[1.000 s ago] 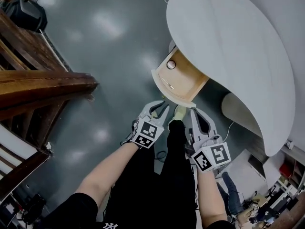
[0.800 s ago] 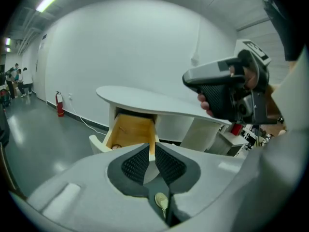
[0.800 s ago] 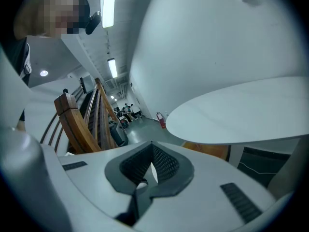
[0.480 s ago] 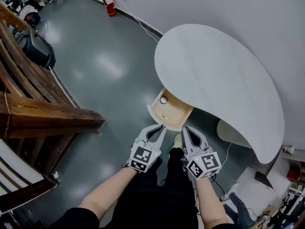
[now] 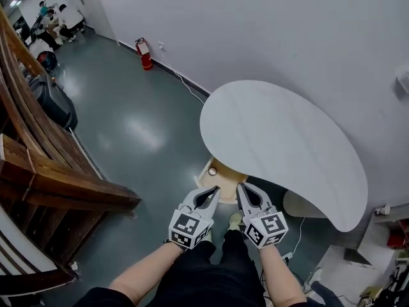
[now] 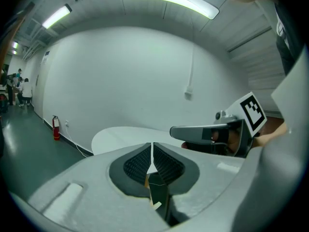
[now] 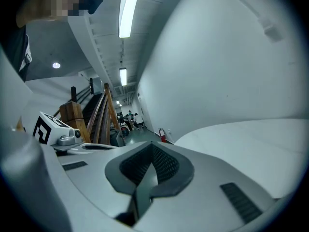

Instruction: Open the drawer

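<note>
Drawer (image 5: 227, 173) stands open under table (image 5: 281, 139), holding one small round object (image 5: 213, 171).

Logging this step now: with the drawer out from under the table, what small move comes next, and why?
Probably hold both grippers clear and stop: the drawer already stands open under the white table, and the left gripper, its jaws closing, and the right gripper, jaws together, both hold nothing.

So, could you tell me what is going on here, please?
A person stands at a white table, holding a gripper in each hand. The wooden drawer under it is already pulled open, with a small round thing inside. Both grippers are held off it and empty: the left gripper is closing its fingers on nothing, the right gripper has them together.
</note>
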The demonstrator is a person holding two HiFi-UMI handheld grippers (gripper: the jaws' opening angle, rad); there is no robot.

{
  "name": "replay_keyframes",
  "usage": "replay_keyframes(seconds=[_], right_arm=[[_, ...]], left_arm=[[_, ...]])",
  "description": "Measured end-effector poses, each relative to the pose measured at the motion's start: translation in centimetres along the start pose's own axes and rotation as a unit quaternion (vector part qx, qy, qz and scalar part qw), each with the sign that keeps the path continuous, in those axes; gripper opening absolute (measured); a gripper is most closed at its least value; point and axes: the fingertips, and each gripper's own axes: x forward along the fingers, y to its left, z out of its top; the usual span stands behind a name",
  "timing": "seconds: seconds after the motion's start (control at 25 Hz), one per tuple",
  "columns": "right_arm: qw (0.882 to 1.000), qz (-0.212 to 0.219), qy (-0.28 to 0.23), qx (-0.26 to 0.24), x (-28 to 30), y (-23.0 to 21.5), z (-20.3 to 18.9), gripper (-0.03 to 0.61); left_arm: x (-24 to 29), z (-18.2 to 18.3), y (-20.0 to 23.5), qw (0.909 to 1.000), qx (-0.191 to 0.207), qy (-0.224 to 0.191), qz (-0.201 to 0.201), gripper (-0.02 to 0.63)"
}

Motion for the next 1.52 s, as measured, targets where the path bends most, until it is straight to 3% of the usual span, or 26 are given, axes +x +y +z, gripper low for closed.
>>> replay_keyframes(seconds=[0.68,1.04,1.52], right_arm=[[0.995,0.0,-0.078,-0.054,-2.8,2.5,10.8,0.014],[0.994,0.002,-0.09,-0.066,-2.8,3.3,12.6,0.014],[0.994,-0.004,-0.093,-0.065,-2.2,3.2,12.8,0.014]], left_arm=[[-2.5,11.8,-2.6,0.9956,0.016,-0.092,0.003,0.017],[-3.0,14.4,-2.8,0.9926,0.028,-0.118,0.005,0.017],[-2.5,15.0,-2.5,0.9921,0.033,-0.121,0.0,0.017]])
